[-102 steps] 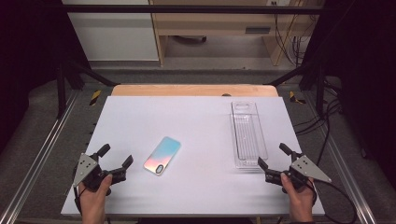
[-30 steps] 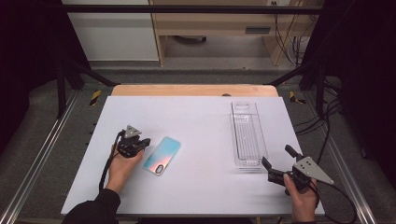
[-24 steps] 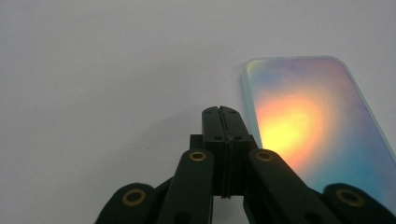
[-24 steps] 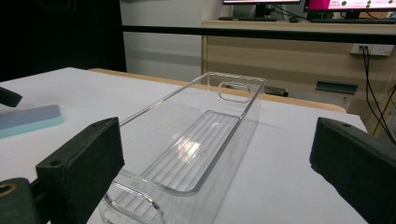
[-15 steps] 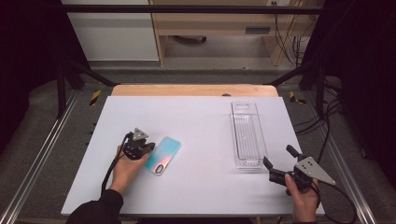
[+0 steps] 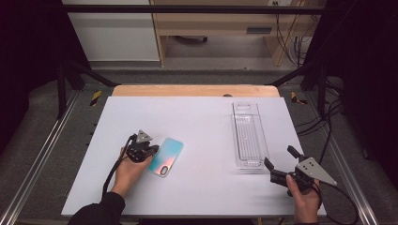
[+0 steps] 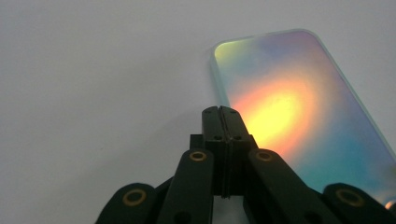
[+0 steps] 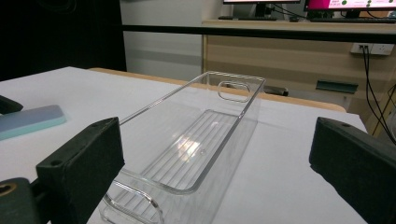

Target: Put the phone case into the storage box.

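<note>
Left tool [image 6: 149, 151], jaws pressed together with nothing between them, has crept down-frame over the last second and now sits against the left long edge of the phone [image 6: 166, 156], centre-left of the high view. The phone lies flat on the white table [image 6: 206, 122], unmoved. Right tool [image 6: 280, 164], lower right, jaws spread wide, hasn't budged, facing the clear tray [image 6: 248, 136] just beside it.

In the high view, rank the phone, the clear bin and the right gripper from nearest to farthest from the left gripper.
1. Phone: right beside the left gripper, at its jaw tips.
2. Clear bin: across the table, toward the right side.
3. Right gripper: past the bin's near end, at the right front corner.
</note>
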A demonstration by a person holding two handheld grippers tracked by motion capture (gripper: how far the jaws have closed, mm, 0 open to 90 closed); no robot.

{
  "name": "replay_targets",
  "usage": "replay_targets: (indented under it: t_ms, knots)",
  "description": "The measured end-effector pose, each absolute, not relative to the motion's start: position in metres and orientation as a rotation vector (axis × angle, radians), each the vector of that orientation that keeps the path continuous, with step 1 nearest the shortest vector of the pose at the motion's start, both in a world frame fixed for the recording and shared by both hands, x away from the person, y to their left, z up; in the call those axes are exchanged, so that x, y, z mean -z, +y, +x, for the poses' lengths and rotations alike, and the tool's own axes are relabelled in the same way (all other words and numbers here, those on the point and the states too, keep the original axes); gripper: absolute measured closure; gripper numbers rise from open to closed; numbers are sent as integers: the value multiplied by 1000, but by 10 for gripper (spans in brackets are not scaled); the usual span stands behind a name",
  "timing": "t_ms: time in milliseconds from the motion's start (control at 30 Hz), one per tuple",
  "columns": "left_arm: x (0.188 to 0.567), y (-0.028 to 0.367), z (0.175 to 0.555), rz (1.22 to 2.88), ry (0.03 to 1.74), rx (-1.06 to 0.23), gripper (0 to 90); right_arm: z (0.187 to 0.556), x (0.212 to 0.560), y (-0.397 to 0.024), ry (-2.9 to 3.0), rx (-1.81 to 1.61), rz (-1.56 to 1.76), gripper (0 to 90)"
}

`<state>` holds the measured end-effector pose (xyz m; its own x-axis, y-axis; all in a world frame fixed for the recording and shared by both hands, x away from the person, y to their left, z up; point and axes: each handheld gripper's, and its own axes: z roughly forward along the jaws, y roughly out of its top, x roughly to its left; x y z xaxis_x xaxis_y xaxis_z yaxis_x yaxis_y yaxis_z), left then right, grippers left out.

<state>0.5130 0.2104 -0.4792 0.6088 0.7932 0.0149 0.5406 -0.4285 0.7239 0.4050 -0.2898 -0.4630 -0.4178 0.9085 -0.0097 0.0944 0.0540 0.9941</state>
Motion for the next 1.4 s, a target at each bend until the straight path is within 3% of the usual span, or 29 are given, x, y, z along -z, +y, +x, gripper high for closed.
replay_targets:
  t_ms: [533, 1100, 1400]
  knots:
    - [478, 184, 528, 2153, 1039, -466, 900, 405, 464, -290, 1628, -1440, 1026, 34]
    - [475, 129, 503, 2288, 814, -399, 900, 405, 464, -289, 1635, -1444, 1025, 34]
    - [475, 116, 493, 2291, 779, -376, 900, 406, 464, -289, 1639, -1438, 1021, 34]
